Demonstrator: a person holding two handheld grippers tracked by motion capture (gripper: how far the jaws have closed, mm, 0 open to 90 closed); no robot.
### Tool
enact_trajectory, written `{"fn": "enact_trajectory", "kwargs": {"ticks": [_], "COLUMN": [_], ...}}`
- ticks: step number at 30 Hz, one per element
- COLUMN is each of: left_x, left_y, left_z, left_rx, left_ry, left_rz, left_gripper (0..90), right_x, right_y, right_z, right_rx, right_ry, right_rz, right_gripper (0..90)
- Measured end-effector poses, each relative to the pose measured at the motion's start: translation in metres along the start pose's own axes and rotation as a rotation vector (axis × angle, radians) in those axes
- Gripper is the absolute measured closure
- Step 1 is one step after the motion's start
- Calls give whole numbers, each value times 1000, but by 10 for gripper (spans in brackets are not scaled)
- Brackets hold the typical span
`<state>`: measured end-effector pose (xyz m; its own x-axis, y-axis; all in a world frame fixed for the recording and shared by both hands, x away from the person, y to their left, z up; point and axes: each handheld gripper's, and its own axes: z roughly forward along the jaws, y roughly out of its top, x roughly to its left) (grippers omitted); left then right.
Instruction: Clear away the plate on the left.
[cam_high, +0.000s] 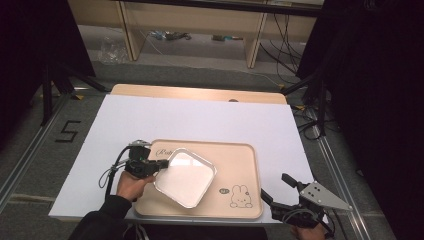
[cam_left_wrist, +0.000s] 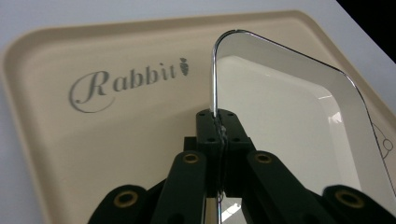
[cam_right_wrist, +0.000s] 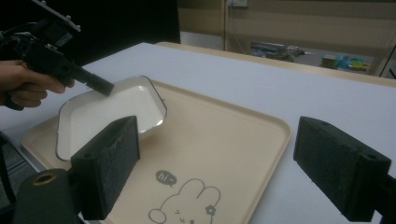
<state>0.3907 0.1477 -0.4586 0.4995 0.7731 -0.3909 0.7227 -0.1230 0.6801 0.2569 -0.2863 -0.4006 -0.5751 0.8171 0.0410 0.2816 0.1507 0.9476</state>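
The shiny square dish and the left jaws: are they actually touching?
Touching. In the left gripper view the left gripper has its jaws closed on the rim of the square dish, with no gap showing.

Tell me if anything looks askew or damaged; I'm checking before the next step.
Nothing looks damaged or spilled. The metal dish sits turned diagonal to the beige tray, its corner pinched in the left claw, apparently mid-handling. The right claw hangs open, empty.

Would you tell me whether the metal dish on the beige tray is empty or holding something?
Empty: the metal dish shows only its bare, shiny bottom, while the left gripper pinches its rim over the beige tray.
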Motion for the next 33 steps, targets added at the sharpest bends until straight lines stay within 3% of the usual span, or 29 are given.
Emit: {"fn": "enact_trajectory", "kwargs": {"ticks": [2,6,7,19,24,33], "left_x": [-5,-11,-10,-21,-27,-29], "left_y": [0,-1,0,0,-3,-7], "left_z": [7,15,14,36,46,49], "left_rx": [37,26,51,61,75,87], "left_ry": [-7,-11,-11,-15,-13,-19], "left_rz": [30,13,35,30,30,37], "left_gripper": [882,882,882,882,882,879], "right_x": [0,0,0,0,1,1], "right_y": [0,0,0,0,0,0], "right_z": [0,0,0,0,0,0], "right_rx": [-1,-1,1,-9,-8,-8], "right_ry": [0,1,0,-3,-4,-3], "right_rz": [0,1,0,-9,13,13], "right_gripper": [152,152,152,152,152,152]}}
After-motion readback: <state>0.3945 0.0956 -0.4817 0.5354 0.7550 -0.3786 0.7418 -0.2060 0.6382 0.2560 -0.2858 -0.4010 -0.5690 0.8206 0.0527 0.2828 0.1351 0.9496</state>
